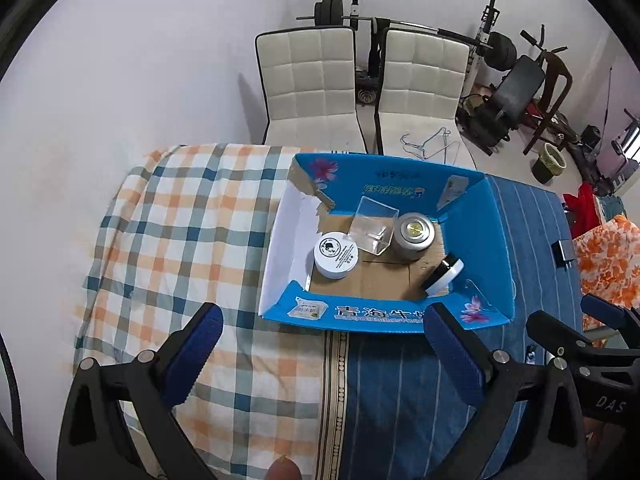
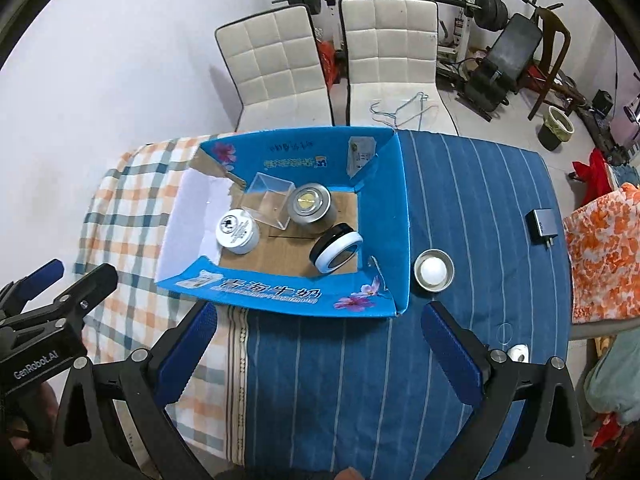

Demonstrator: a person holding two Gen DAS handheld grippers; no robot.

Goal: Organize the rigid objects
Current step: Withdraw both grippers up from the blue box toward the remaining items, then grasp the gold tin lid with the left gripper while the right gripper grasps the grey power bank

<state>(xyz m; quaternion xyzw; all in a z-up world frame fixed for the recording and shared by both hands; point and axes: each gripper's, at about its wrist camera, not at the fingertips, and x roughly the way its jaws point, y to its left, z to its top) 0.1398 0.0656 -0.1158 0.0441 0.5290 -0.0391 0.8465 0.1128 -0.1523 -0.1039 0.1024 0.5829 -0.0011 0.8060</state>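
Blue cardboard forms the open box [image 2: 400, 216], which is set on a table covered by a checked cloth [image 2: 120, 216] and a blue striped cloth [image 2: 480, 208]. Inside it, on the brown floor, a white round jar [image 2: 237, 231] is seen upright at the left, a clear plastic cube [image 2: 269, 200] behind it, a silver tin [image 2: 309, 204] just beside the cube, and a black-and-white jar [image 2: 335, 253] tilted on its side at the right. Outside the box, just beside its right wall, a small metal cup [image 2: 433, 271] holding something white is placed; a grey charger [image 2: 541, 224] lies well apart. The left tool [image 1: 322, 344] and the right tool [image 2: 320, 340] are both held wide apart with nothing between the fingers, above the near edge of the box.
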